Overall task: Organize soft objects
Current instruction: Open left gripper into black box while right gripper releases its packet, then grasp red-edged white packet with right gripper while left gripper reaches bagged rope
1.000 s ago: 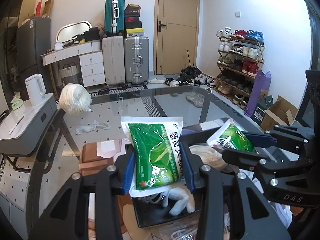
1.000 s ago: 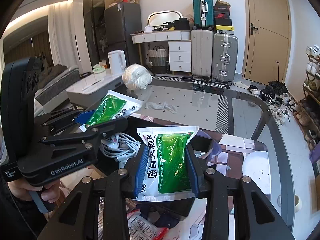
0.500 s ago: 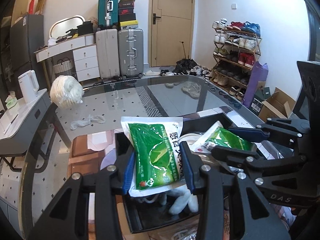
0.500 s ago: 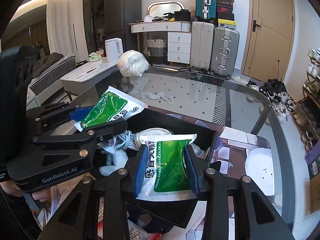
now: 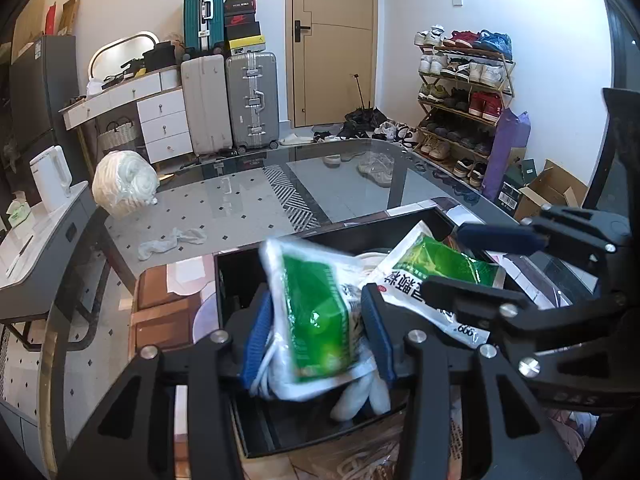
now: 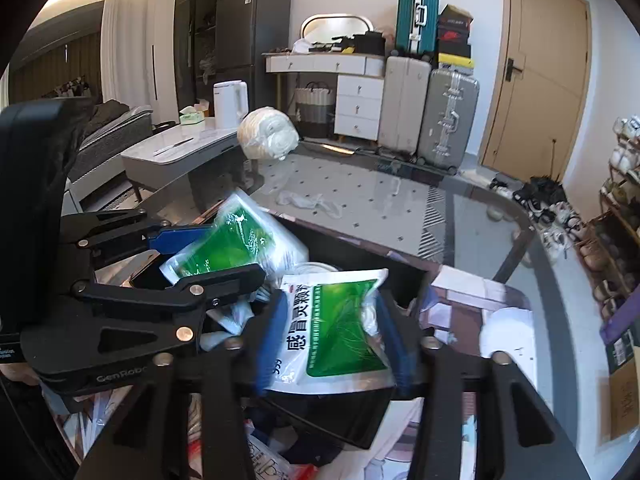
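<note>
My left gripper [image 5: 316, 336] and right gripper [image 6: 332, 332] each pinch a green packet (long axis forward) directly over the black bin [image 5: 232, 280].

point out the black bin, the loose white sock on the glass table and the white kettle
black bin [image 5: 236, 276], left wrist view, left wall.
white sock [image 5: 172, 240], left wrist view, its middle.
white kettle [image 6: 230, 106], right wrist view, body.

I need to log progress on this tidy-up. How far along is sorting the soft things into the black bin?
Done: white gloves and a cable already lie in the black bin. In hand: each hand-held gripper, left and right, holds a green sachet over it. Left: the white sock and wrapped white bundle on the glass table.
</note>
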Demonstrator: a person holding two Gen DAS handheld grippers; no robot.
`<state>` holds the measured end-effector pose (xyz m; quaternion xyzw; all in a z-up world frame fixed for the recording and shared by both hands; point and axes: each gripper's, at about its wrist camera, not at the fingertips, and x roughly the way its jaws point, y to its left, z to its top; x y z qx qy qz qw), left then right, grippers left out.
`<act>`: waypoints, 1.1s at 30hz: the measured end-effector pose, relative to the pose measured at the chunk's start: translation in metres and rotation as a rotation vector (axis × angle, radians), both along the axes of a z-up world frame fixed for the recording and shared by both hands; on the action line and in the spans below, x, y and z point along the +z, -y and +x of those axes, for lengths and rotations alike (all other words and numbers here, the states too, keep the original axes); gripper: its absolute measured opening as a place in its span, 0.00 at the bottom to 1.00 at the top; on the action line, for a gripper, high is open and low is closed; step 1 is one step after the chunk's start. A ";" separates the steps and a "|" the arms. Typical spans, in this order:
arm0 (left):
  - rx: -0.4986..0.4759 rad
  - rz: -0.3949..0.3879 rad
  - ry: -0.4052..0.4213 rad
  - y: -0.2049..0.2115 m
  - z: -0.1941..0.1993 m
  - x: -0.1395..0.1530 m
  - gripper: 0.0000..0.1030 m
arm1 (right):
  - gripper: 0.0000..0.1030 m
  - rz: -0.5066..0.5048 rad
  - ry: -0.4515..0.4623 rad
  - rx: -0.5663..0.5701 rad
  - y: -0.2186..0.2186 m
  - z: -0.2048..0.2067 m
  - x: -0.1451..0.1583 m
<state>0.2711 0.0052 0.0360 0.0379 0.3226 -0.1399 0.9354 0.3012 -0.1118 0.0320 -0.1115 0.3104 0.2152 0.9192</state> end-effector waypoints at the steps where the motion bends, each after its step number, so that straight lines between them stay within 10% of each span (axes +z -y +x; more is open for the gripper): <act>1: 0.000 -0.002 0.000 0.000 0.000 0.000 0.44 | 0.50 0.003 0.007 0.000 0.001 -0.003 0.001; 11: 0.047 -0.020 0.032 -0.008 -0.020 0.011 0.90 | 1.00 0.050 0.099 -0.037 0.017 -0.028 0.017; 33: 0.186 -0.091 0.047 -0.048 -0.087 0.002 1.00 | 1.00 0.132 -0.039 -0.046 0.033 -0.086 -0.014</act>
